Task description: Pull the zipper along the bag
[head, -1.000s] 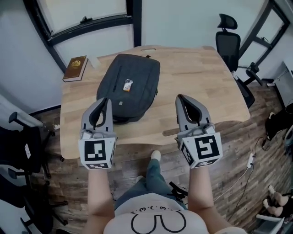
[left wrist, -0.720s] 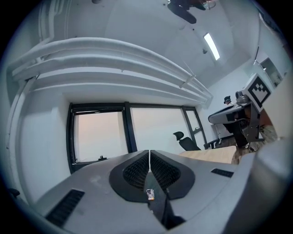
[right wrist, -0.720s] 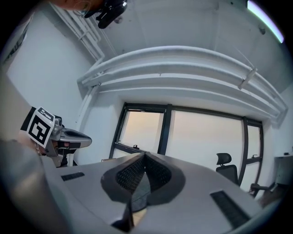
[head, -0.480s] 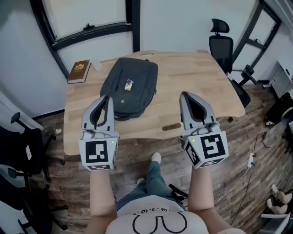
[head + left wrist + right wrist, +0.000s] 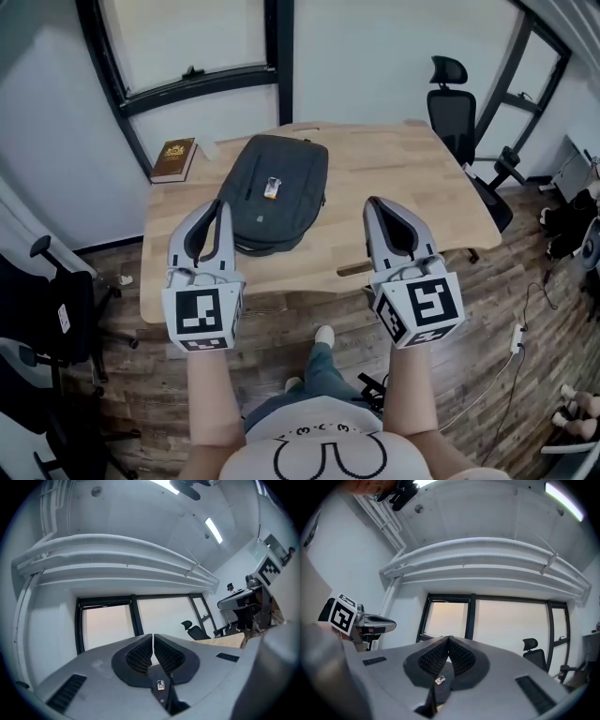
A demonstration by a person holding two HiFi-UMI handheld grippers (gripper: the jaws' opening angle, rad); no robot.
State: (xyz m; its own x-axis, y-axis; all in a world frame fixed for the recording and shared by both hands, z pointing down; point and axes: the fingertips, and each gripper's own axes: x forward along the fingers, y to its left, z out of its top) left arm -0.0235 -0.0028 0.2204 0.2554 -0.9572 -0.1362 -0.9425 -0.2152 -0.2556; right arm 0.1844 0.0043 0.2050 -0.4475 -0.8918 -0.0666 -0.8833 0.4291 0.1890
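A dark grey backpack (image 5: 274,192) lies flat on the wooden table (image 5: 394,187), with a small white-and-orange tag (image 5: 273,188) on its top face. No zipper pull can be made out from here. My left gripper (image 5: 218,208) is held up near the table's front edge, just short of the bag's near end, shut and empty. My right gripper (image 5: 373,204) hangs over the table's front right part, apart from the bag, also shut with nothing in it. Both gripper views tilt up at the windows and ceiling: left gripper (image 5: 153,641), right gripper (image 5: 448,644).
A brown book (image 5: 174,158) lies at the table's far left corner. A black office chair (image 5: 462,108) stands at the far right, and another black chair (image 5: 47,300) sits at the left. Wooden floor lies below the table's near edge.
The head view has shifted, so the table and bag sit a little lower and further right in the picture. Both grippers stay shut and hold the same pose.
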